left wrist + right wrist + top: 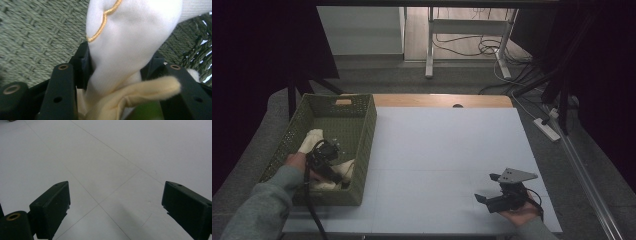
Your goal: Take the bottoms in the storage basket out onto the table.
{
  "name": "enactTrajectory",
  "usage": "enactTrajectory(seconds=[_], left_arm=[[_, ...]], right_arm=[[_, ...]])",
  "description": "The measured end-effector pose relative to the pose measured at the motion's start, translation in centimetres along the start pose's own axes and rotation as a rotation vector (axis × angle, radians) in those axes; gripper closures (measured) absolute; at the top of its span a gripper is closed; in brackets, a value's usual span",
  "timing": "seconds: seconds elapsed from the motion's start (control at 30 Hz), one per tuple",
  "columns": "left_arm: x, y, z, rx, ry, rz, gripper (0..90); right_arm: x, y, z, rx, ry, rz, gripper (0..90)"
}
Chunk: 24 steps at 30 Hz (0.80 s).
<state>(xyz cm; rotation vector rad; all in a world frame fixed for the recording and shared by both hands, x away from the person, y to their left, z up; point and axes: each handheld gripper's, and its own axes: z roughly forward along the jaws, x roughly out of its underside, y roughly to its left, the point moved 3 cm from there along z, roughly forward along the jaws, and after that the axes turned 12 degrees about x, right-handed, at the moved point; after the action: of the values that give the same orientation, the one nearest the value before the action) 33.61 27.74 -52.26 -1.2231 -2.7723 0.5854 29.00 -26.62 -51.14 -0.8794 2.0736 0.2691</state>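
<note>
We reach the left hand-held gripper [326, 159] down into the green basket [363, 131] at nine o'clock on the counter [437, 150], because the cloth lies piled there. In the left gripper view its jaws pinch a white sock [130, 42] with a gold stitched line; the pads press both sides, so it looks gripped for lifting. A cream cloth [140, 93] is bunched under it. Our right hand-held gripper [492, 192] waits at five o'clock, jaws wide over bare counter, probably ready to receive.
</note>
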Motion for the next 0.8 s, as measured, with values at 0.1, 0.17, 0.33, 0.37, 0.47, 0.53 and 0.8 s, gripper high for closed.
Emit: enactTrajectory(seconds=[0.1,0.17,0.33,0.37,0.47,0.53,0.8], left_arm=[[0.0,-0.1,-0.2,-0.031,-0.019,0.004,52.5],[0.1,-0.1,-0.4,-0.04,-0.031,0.002,54.0],[0.4,-0.1,-0.8,-0.049,-0.07,-0.012,56.9],[0.5,-0.1,-0.9,-0.05,-0.076,-0.016,57.4],[0.7,-0.1,-1.1,-0.056,-0.103,-0.025,58.7],[0.8,-0.1,-1.3,-0.06,-0.12,-0.033,59.6],[1.3,0.0,-2.1,-0.085,-0.204,-0.059,62.2]], right_arm=[[0.0,0.0,0.0,0.002,-0.002,0.0,8.6],[0.0,0.0,0.0,0.003,-0.002,-0.001,8.6],[0.0,0.0,0.0,0.005,0.0,0.0,8.6],[0.0,0.0,0.0,0.006,-0.001,0.001,8.7],[0.0,-0.1,0.0,0.007,0.0,0.002,8.6],[0.0,-0.1,0.0,0.007,0.001,0.002,8.6],[0.0,-0.1,0.0,0.01,0.002,0.001,8.6]])
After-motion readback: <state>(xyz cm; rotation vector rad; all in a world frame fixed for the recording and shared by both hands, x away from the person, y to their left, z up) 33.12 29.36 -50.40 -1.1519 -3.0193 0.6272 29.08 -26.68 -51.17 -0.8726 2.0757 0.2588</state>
